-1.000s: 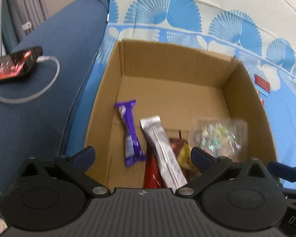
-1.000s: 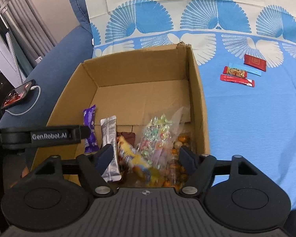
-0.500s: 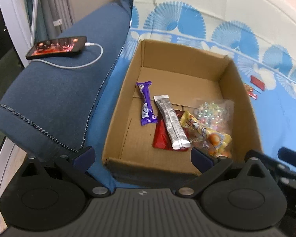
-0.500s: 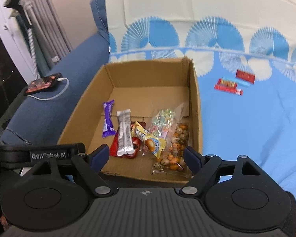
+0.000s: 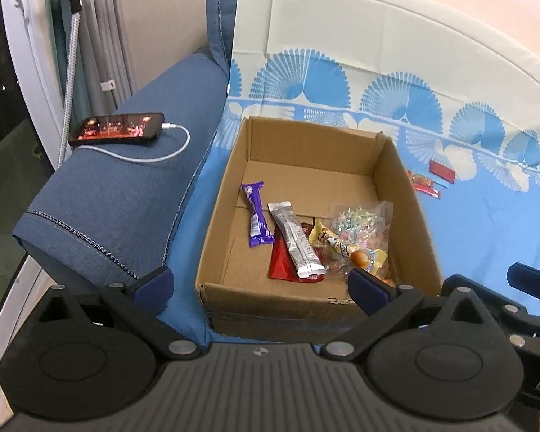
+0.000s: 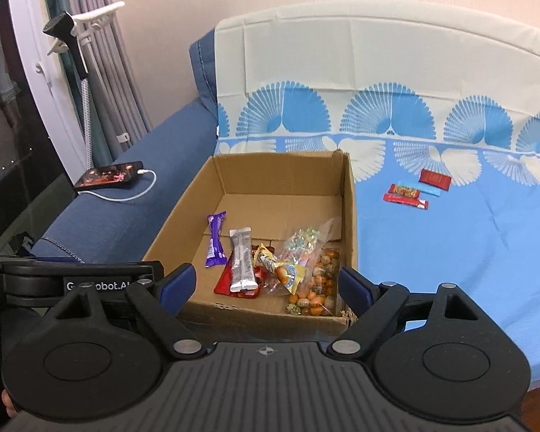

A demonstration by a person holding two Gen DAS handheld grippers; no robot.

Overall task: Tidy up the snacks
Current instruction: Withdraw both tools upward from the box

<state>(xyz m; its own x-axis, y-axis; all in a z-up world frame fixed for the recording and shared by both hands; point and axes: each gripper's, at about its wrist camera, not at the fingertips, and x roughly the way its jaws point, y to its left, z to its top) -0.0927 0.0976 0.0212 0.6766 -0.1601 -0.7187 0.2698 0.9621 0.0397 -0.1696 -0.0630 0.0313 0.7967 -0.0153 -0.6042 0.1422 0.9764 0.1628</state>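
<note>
Cardboard box [image 5: 406,194] holding purple bar [image 5: 256,220], silver sachet [image 5: 296,240], candy bag [image 5: 360,221], phone [image 5: 116,128] on armrest

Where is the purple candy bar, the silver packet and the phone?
purple candy bar [image 5: 256,216], left wrist view, middle of its wrapper.
silver packet [image 5: 295,240], left wrist view, middle of its long face.
phone [image 5: 117,127], left wrist view, centre of its lit screen.

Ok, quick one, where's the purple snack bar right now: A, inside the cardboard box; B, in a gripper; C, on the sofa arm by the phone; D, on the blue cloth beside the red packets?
A: the purple snack bar lies on the floor of the cardboard box, left of the silver packet.
</note>
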